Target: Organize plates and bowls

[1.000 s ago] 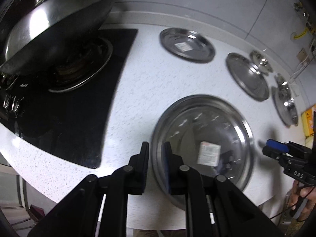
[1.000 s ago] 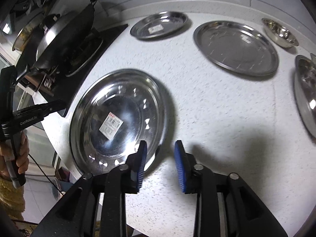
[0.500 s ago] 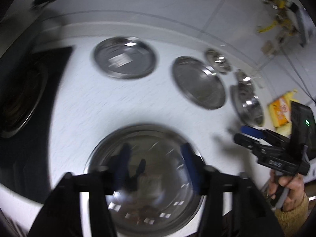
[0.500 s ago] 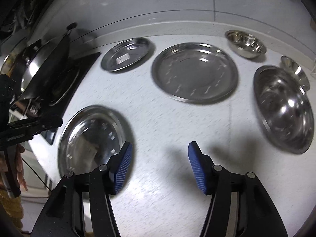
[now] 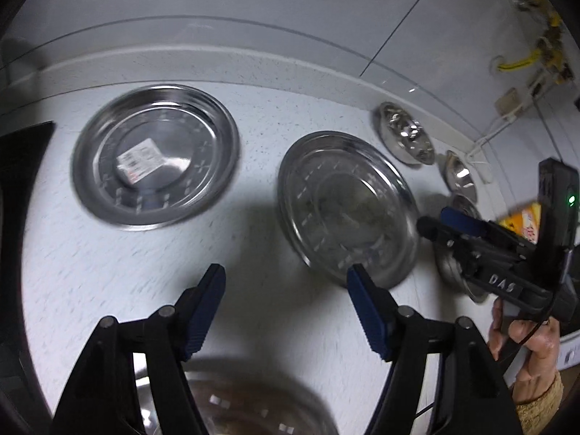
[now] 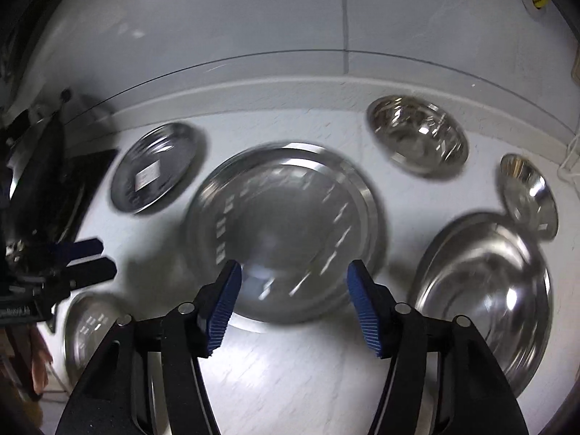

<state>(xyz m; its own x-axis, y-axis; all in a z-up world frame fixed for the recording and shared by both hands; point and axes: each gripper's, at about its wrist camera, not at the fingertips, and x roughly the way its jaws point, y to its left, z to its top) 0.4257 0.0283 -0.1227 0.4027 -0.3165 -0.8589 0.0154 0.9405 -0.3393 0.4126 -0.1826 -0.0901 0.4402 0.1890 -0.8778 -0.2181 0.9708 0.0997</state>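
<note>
small plate (image 5: 156, 156) at 10 o'clock in the left wrist view: one white label inside, nothing else. large plate (image 5: 348, 206) at 2 o'clock and near plate (image 5: 253, 413) at 6 o'clock: bare. in the right wrist view, big bowl (image 6: 485, 290) at 4 o'clock, medium bowl (image 6: 417, 137) at 1 o'clock and little bowl (image 6: 529, 192) at 2 o'clock: all empty. white speckled surface (image 5: 90, 272), low backsplash, grey panelled wall, black cooktop (image 5: 18, 166) at 9 o'clock. left gripper (image 5: 286, 308): fingers wide, holding nothing. right gripper (image 6: 293, 308): fingers wide, holding nothing, the large plate beyond the tips. one second ago the left fingers pinched the near plate's rim; both pairs have just been opening, nothing between them now, and both views have swung off the cooktop.
</note>
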